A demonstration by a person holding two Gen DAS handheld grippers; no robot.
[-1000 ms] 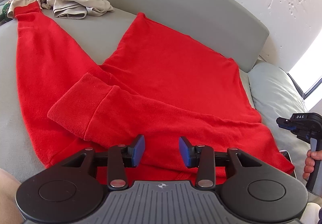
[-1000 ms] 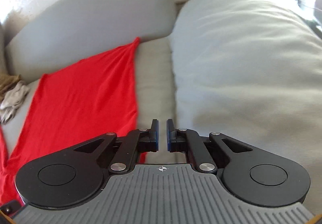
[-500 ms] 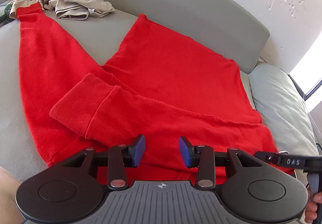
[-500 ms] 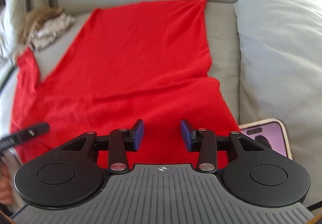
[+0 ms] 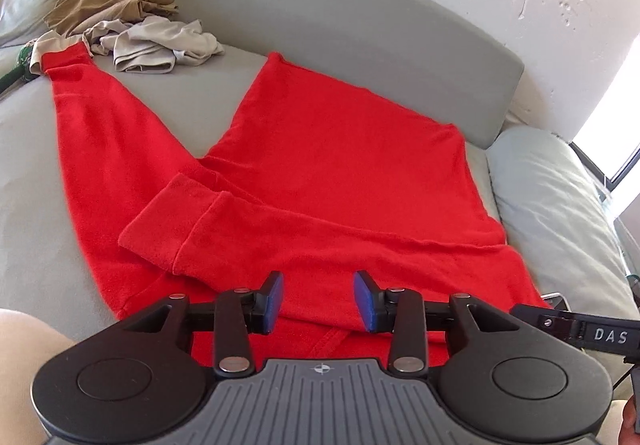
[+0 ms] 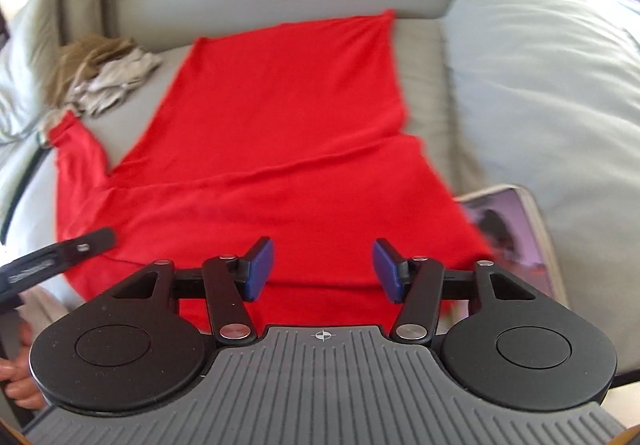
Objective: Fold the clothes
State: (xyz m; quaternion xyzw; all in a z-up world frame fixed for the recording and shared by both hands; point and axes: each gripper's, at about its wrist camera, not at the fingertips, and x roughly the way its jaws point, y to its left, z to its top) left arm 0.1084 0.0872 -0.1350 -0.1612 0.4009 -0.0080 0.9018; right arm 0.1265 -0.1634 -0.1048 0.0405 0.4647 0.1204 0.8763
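label: "DAS" in white on black right gripper (image 6: 323,269) | red fleecy long-sleeve top (image 5: 340,165) flat on grey sofa seat (image 5: 24,165), one ribbed cuff folded across | left gripper (image 5: 318,301) fingers apart, empty | right fingers opening, nothing between | crumpled beige clothes (image 5: 132,33) behind

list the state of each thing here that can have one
red sweater: spread flat on the sofa, one sleeve folded across the body, the other stretched out
pile of clothes: crumpled, unfolded
phone: screen lit, one edge under the sweater
left gripper: open, nothing between the jaws
right gripper: jaws opening, nothing between them
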